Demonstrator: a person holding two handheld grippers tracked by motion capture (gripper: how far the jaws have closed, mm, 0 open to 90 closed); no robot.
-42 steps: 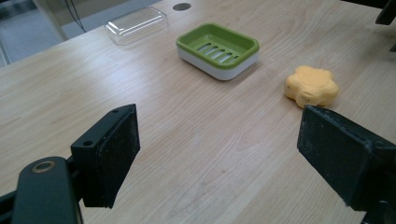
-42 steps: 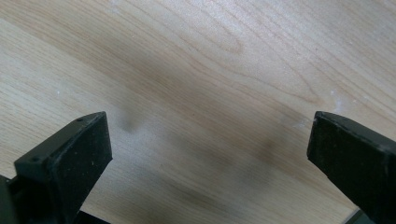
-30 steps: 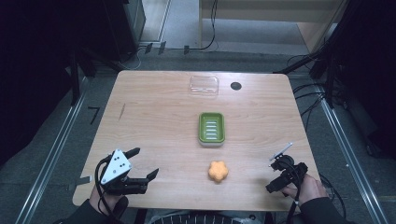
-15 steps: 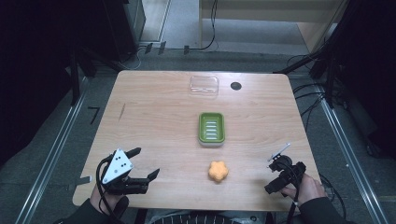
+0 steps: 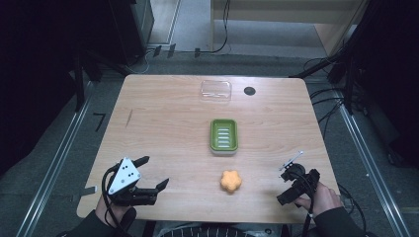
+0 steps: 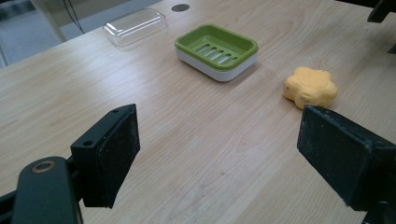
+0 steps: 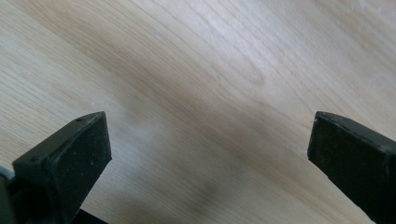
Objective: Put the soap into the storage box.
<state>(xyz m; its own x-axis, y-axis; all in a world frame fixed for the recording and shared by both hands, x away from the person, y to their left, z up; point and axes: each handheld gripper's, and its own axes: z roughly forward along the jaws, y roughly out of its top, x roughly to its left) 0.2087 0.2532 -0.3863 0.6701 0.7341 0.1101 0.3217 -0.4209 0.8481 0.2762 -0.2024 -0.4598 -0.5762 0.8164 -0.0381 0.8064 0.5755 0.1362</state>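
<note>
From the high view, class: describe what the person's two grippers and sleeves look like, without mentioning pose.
The left gripper is black with two flat dark jaws, a grey three-cornered plate dotted black on top, and a looping black cable. The right gripper is black too, with a pale rod near its tip and a cable. Both sleeves are dark.
</note>
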